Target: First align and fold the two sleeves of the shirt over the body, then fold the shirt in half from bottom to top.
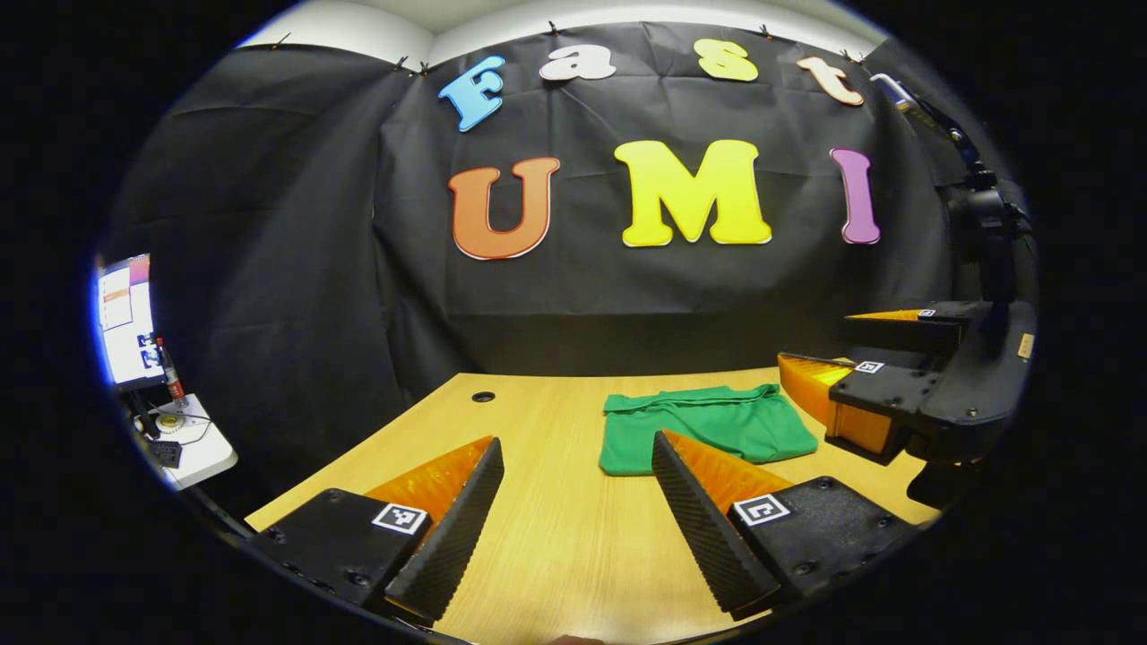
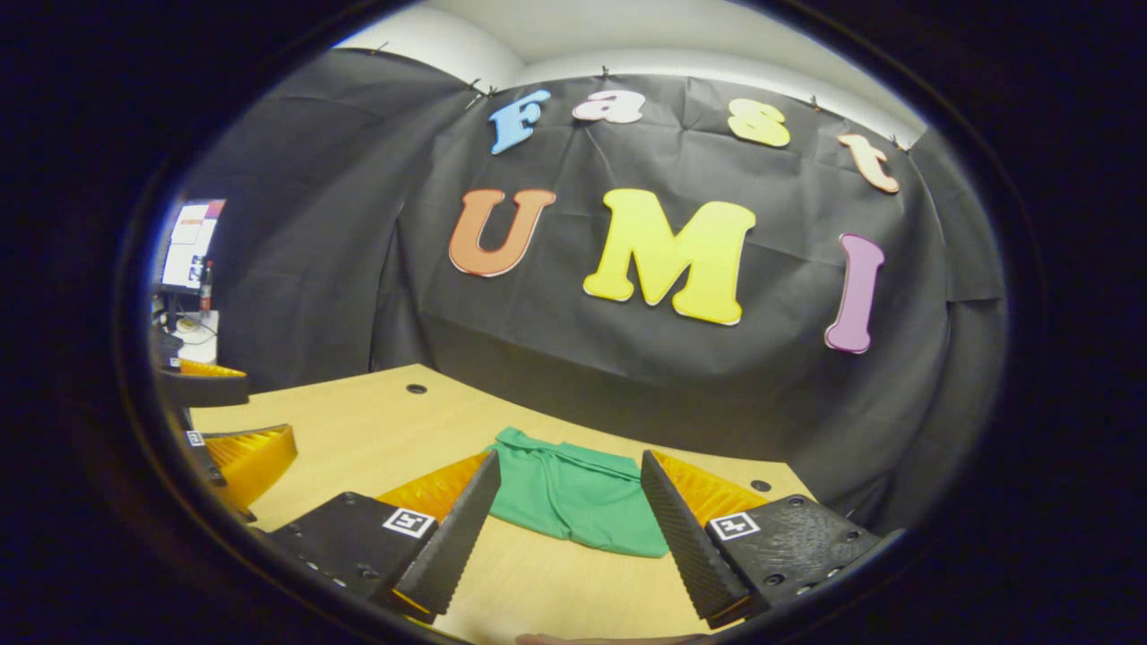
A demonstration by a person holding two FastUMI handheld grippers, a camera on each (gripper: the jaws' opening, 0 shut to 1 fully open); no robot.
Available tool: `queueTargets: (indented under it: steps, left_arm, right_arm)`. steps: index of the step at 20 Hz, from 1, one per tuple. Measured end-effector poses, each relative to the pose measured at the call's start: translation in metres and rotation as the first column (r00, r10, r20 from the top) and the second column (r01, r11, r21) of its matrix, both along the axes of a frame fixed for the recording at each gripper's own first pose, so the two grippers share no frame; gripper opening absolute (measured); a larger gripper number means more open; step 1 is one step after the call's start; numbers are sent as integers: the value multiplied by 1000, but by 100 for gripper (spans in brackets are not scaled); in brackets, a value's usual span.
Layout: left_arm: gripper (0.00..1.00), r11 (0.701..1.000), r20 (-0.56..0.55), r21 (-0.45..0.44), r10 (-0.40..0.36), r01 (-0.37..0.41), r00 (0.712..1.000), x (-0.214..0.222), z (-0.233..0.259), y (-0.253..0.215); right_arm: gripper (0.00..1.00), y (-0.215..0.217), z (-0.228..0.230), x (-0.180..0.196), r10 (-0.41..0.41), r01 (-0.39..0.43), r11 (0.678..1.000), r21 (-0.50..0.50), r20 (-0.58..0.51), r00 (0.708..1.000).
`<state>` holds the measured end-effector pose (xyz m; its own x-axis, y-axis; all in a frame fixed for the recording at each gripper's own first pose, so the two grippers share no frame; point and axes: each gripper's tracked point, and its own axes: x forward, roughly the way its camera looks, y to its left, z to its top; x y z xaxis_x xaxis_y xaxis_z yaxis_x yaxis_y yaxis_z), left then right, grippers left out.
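even, fairly bright light falls from above; shadows are soft. a monitor [image 1: 125,318] glares at left. edges bend strongly.

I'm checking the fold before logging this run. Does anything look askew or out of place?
Nothing stands out. The green shirt lies folded in a compact bundle on the wooden table, edges only slightly uneven. Both tongs, left and right, hang open above the table, clear of the cloth.

Bare table [image 1: 556,528] ahead of both, folded shirt [image 1: 708,425] only obstacle, wall behind.
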<state>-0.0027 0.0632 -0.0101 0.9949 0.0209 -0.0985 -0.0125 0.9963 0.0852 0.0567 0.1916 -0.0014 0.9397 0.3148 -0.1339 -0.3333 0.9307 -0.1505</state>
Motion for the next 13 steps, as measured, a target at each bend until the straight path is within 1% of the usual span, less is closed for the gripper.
queueTargets:
  steps: [1, 2, 3, 4, 5, 6, 7, 9, 10, 11, 13]
  left_arm:
    - [100, 1000, 2, 6, -18, 18, 1000, -7, 0, -9]
    - [100, 999, 11, 14, -43, 43, 999, -12, 1, -18]
    - [100, 998, 22, 20, -61, 60, 998, -16, 3, -27]
    - [100, 996, 40, 26, -83, 82, 996, -20, 6, -36]
    - [100, 994, 51, 23, -105, 104, 993, -22, 7, -46]
    - [100, 992, 58, 15, -128, 127, 990, -26, 5, -56]
    - [100, 990, 63, 4, -144, 144, 988, -30, 3, -63]
    - [100, 987, 76, -20, -154, 156, 985, -39, -3, -70]
    - [100, 987, 58, -29, -158, 160, 986, -44, -13, -72]
    - [100, 987, 30, -32, -156, 157, 987, -49, -23, -73]
    - [100, 989, -4, -32, -148, 148, 989, -59, -35, -71]
  right_arm:
    - [95, -16, 3, -13, -13, 13, 1000, 5, 13, 1000]
    - [93, -34, 4, -25, -30, 30, 1000, -2, 28, 999]
    - [96, -52, 4, -36, -58, 58, 998, -6, 42, 997]
    - [94, -69, 1, -48, -78, 78, 997, -13, 52, 996]
    - [96, -85, -2, -60, -104, 105, 994, -12, 56, 993]
    - [94, -100, -7, -70, -125, 126, 992, -9, 58, 990]
    - [95, -113, -10, -80, -144, 144, 990, -5, 54, 988]
    - [96, -144, -19, -96, -197, 197, 980, -8, 48, 979]
    - [94, -157, -22, -103, -216, 216, 976, 3, 42, 975]
    - [97, -166, -26, -111, -230, 229, 973, 24, 27, 973]
    - [97, -180, -32, -121, -235, 236, 969, 73, -12, 972]
